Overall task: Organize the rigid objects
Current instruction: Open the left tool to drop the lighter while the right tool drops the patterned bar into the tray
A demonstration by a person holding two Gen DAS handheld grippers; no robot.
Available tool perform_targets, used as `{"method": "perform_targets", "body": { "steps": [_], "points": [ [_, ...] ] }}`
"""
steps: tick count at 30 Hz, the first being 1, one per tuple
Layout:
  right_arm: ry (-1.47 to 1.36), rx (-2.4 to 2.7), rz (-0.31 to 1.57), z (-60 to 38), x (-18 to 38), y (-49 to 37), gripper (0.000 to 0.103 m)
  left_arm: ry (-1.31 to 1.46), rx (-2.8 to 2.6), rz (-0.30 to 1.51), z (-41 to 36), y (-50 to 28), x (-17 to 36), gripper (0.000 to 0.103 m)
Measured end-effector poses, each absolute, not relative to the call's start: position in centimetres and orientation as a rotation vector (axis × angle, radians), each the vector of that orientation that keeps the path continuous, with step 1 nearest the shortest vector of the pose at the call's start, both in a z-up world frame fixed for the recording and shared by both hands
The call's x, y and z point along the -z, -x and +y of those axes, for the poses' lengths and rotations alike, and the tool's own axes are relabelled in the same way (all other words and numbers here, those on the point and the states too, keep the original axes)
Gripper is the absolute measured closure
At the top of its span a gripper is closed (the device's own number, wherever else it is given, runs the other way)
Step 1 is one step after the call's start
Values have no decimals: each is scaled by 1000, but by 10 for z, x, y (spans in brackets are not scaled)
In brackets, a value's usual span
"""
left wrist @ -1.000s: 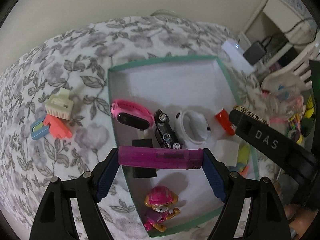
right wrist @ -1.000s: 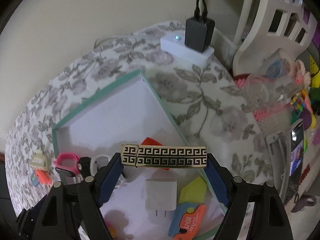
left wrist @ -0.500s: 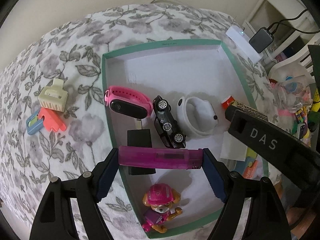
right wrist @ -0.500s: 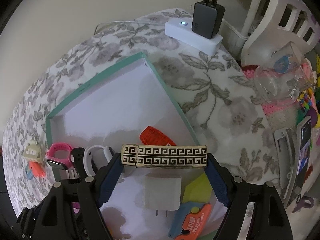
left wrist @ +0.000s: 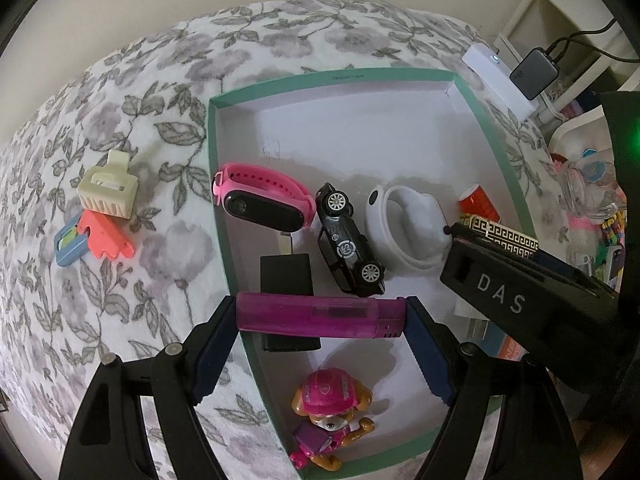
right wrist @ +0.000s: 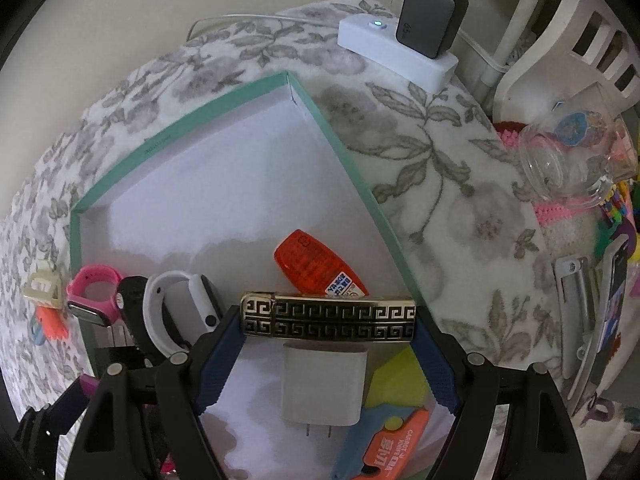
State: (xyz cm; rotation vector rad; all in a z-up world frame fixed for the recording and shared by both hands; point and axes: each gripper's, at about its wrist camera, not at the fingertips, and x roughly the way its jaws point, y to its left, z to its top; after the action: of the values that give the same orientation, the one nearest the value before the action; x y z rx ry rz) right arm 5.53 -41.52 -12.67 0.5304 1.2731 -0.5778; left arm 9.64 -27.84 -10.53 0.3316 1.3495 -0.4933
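My left gripper (left wrist: 320, 316) is shut endwise on a purple lighter (left wrist: 320, 314), held above the near left part of a green-rimmed white box (left wrist: 332, 78). My right gripper (right wrist: 328, 320) is shut endwise on a black-and-gold patterned lighter (right wrist: 328, 316), over the box's (right wrist: 180, 136) near right part; it also shows at the right of the left wrist view as a patterned lighter (left wrist: 504, 236). Inside the box lie a pink watch band (left wrist: 260, 200), black toy car (left wrist: 350, 252), white band (left wrist: 404, 228), red case (right wrist: 316, 266), white charger (right wrist: 324, 384), black block (left wrist: 286, 276) and pink toy pup (left wrist: 328, 412).
On the floral cloth left of the box sit a cream clip (left wrist: 106, 188), a coral comb piece (left wrist: 104, 236) and a blue tag (left wrist: 66, 246). A white power strip (right wrist: 396, 54) with a dark adapter (right wrist: 432, 20) lies at the back right. Clutter and a clear jar (right wrist: 568, 160) crowd the right.
Both views have tilted more downward over the box, so more of its far end shows. The right gripper with its lighter has sunk slightly. Both grips stay unchanged.
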Motion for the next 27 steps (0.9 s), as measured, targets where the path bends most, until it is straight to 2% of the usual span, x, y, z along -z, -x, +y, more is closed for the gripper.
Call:
{"method": "perform_targets", "body": {
  "steps": [13,16,21,27],
  "points": [
    [-524,551,1286,-415,126,-56,18,-321,518,1388,-284,-92,112,20],
    [-526,544,1278,-412,121,-55,18,-314,529,1388,-285,-91,109,15],
    [-515,537,1238,-411,106,-55,4,-294,539,1372,-282,-93,97,14],
    [-535,535,1143,-410,79,-50,1,-252,544,1342,-272,-98,83,8]
  ]
}}
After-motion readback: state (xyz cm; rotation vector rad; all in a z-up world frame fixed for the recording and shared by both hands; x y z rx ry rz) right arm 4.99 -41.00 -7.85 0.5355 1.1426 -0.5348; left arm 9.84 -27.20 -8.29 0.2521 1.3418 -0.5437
